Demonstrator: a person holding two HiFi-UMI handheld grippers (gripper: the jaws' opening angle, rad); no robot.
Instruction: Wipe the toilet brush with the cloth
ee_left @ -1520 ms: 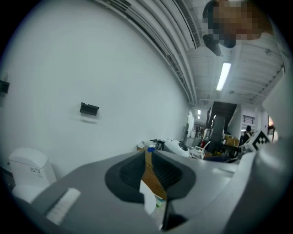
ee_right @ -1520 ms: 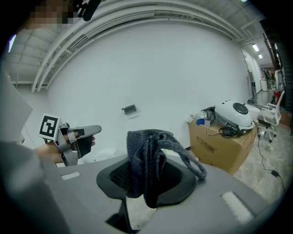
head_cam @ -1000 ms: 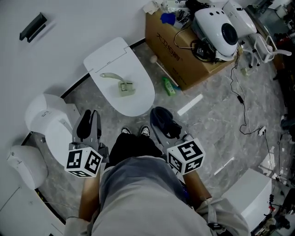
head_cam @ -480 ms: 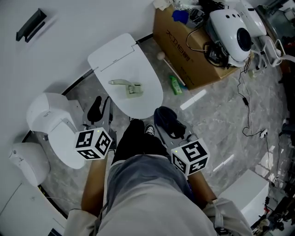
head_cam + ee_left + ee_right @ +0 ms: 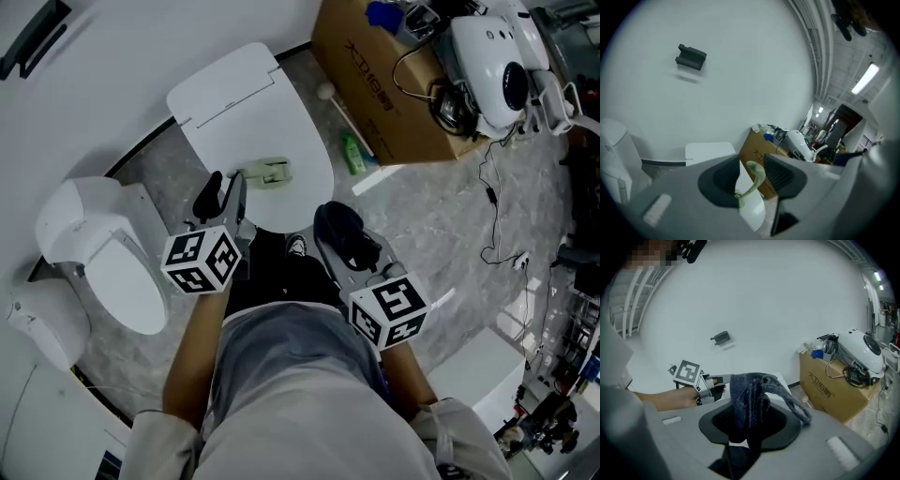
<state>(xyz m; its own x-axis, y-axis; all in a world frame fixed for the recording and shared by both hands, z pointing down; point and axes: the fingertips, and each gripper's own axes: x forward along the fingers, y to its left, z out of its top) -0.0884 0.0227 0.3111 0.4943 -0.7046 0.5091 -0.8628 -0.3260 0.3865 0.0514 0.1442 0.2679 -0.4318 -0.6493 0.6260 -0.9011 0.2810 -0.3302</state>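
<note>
Left gripper (image 5: 223, 190): your jaws are spread and pinch nothing; the brush (image 5: 270, 171) lies at its 2 o'clock on the toilet lid (image 5: 244, 94).
Right gripper (image 5: 347, 249): your jaws pinch the dark cloth (image 5: 336, 225).

Left claw (image 5: 223, 193) advanced from beside the person's leg to the edge of the toilet lid (image 5: 246, 112); toilet brush (image 5: 265, 171) handle now lies between its parted jaws.

Brush (image 5: 267, 172) seemingly on toilet lid (image 5: 234, 103).
</note>
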